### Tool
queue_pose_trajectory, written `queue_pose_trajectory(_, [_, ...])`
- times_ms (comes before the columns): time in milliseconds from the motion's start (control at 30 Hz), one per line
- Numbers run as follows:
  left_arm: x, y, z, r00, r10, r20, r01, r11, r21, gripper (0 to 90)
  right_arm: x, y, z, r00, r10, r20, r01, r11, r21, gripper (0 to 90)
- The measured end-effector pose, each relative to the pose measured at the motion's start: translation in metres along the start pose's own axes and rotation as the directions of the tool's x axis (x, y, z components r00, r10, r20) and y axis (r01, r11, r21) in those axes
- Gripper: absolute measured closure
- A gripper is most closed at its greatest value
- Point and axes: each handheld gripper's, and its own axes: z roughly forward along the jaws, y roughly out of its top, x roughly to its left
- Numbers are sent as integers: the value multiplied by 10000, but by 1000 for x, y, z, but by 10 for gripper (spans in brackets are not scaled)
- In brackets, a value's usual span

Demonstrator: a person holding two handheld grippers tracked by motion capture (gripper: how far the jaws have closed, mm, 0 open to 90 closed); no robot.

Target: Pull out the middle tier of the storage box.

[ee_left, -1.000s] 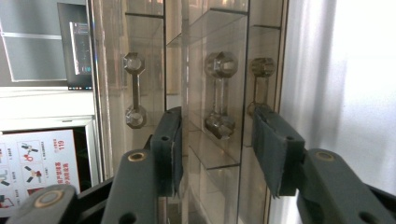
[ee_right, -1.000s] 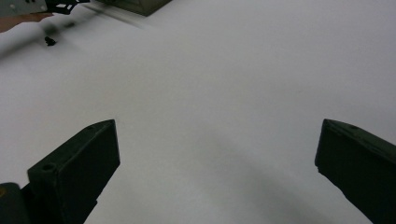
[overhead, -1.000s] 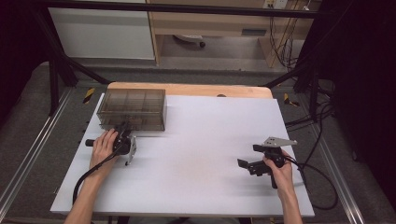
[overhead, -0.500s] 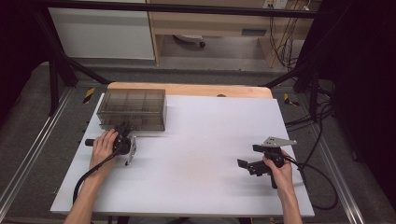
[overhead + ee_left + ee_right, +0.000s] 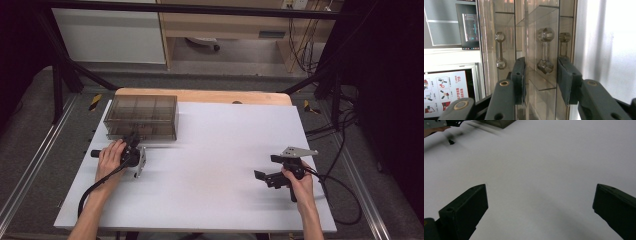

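Note:
A smoky see-through drawer cabinet (image 5: 142, 116) stands at the table's back left. My left gripper (image 5: 134, 141) is right against its front. In the left gripper view, the left gripper (image 5: 541, 75) is open, its two pads on either side of a clear dumbbell-shaped drawer handle (image 5: 545, 51), with a small gap on each side. Two more such handles (image 5: 500, 51) show on neighbouring drawers. My right gripper (image 5: 265, 177) hovers over the right part of the white table (image 5: 215, 150). Its jaws stand wide open with nothing between them (image 5: 540, 205).
The white tabletop (image 5: 536, 165) stretches between the two grippers. A wooden strip (image 5: 200, 95) runs along the table's far edge. Cables (image 5: 340, 200) trail off the right side. Metal rails (image 5: 30, 165) flank the table. The cabinet's corner (image 5: 499, 122) shows far off in the right gripper view.

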Motion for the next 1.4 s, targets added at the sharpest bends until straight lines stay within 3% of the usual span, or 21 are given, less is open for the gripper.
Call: queue_pose_trajectory(1400, [-6, 0, -20, 9999, -30, 129, 32, 9999, -155, 612, 1, -1, 0, 10000, 0, 4, 0, 10000, 47, 5])
